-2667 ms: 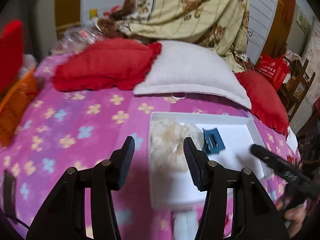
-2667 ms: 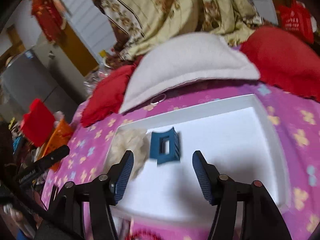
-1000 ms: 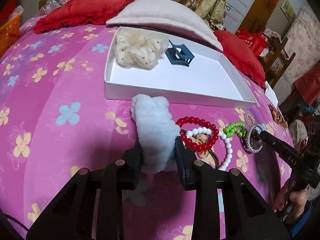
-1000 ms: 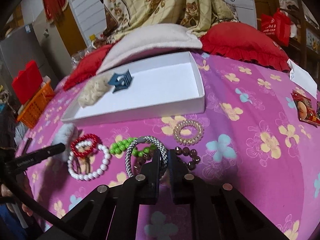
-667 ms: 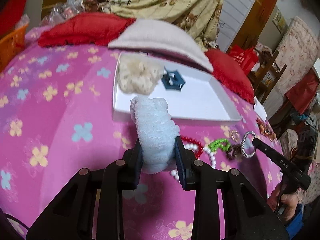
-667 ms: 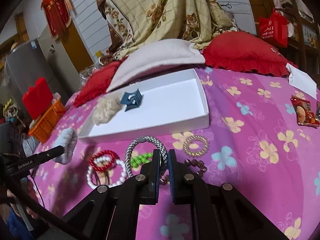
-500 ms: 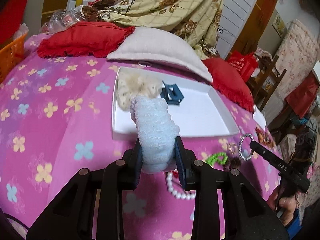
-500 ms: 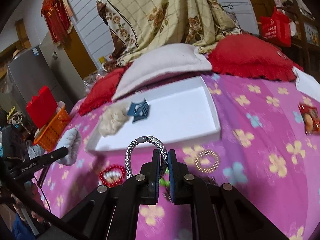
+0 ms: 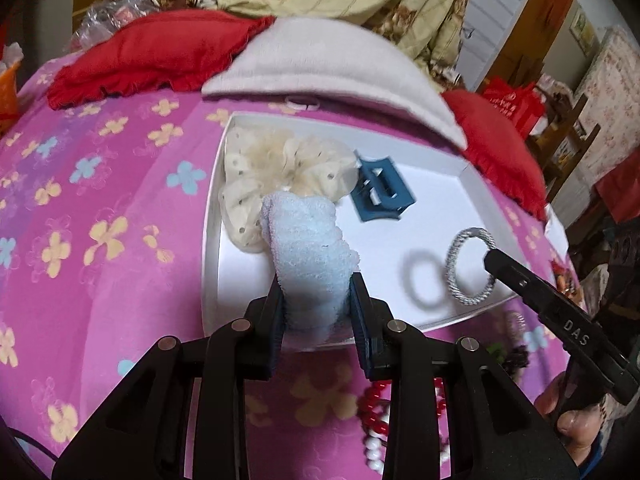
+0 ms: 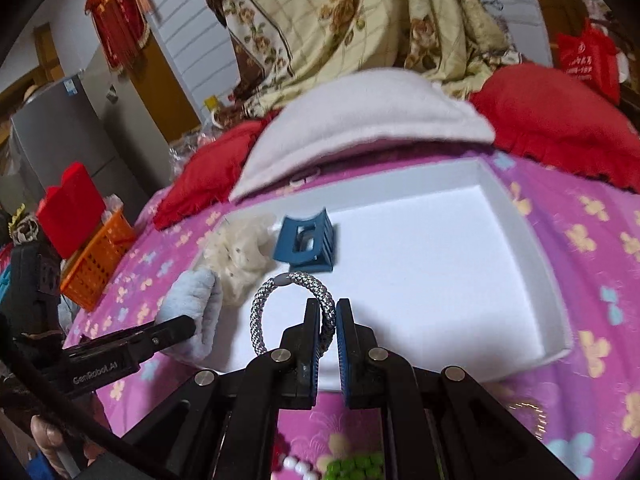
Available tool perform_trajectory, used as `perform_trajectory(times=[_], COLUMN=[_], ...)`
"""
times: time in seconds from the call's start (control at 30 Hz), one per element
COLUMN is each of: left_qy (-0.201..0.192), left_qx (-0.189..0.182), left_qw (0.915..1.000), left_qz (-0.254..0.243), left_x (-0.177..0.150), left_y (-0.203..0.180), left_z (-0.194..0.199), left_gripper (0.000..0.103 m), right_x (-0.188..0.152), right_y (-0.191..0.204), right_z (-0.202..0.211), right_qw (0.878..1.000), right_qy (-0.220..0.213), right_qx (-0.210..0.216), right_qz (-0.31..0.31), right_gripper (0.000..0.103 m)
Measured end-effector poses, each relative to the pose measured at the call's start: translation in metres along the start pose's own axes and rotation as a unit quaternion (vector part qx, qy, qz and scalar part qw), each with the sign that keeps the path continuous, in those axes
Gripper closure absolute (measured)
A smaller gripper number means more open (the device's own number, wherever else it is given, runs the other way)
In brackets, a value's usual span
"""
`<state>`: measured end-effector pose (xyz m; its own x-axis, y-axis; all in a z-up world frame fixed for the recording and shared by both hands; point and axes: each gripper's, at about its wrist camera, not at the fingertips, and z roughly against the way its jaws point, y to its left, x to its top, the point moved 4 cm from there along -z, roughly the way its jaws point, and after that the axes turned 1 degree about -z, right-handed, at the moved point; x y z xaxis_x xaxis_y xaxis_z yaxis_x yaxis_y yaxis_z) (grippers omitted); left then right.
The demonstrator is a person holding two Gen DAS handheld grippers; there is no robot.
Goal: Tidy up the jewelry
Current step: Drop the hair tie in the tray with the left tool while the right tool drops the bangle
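Observation:
My left gripper (image 9: pixel 318 284) is shut on a fluffy light-blue scrunchie (image 9: pixel 306 240) and holds it above the near-left part of the white tray (image 9: pixel 211 216). My right gripper (image 10: pixel 328 306) is shut on a silver braided hair tie (image 10: pixel 280 300), held above the tray's (image 10: pixel 516 204) front; the tie also shows in the left wrist view (image 9: pixel 468 266). A cream scrunchie (image 9: pixel 280 168) and a blue claw clip (image 9: pixel 380 196) lie in the tray's far-left corner. The clip (image 10: pixel 306 240) and cream scrunchie (image 10: pixel 240 256) also show in the right wrist view.
Red and white bead bracelets (image 9: pixel 380 420) and green beads (image 10: pixel 352 468) lie on the pink flowered bedspread (image 9: pixel 80 240) in front of the tray. Red and white pillows (image 9: pixel 320 68) lie behind it. An orange basket (image 10: pixel 96 264) stands at the left.
Both grippers have lifted their items off the bedspread and carried them forward over the tray. The tray looks much nearer now.

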<state>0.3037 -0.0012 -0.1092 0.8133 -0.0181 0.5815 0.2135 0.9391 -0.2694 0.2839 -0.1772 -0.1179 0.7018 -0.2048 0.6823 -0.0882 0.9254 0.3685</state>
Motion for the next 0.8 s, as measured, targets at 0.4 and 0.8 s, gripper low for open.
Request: perform_trajectory(times=[0.4, 0.8], left_qy=[-0.008, -0.029], left_qx=[0.002, -0.005], left_qw=[0.9999, 0.9993], left_qz=[0.014, 0.022], left_x=[0.0, -0.031], left_y=[0.008, -0.005], left_z=[0.004, 0.054], left_gripper=[0.065, 0.064], right_x=[-0.007, -0.012], right_y=[-0.006, -0.014], right_z=[-0.004, 0.089], right_qw=[1.0, 0.999], right_qy=[0.01, -0.023], right_qx=[0.007, -0.011], right_qz=[-0.009, -0.02], right_gripper=[0.065, 0.058])
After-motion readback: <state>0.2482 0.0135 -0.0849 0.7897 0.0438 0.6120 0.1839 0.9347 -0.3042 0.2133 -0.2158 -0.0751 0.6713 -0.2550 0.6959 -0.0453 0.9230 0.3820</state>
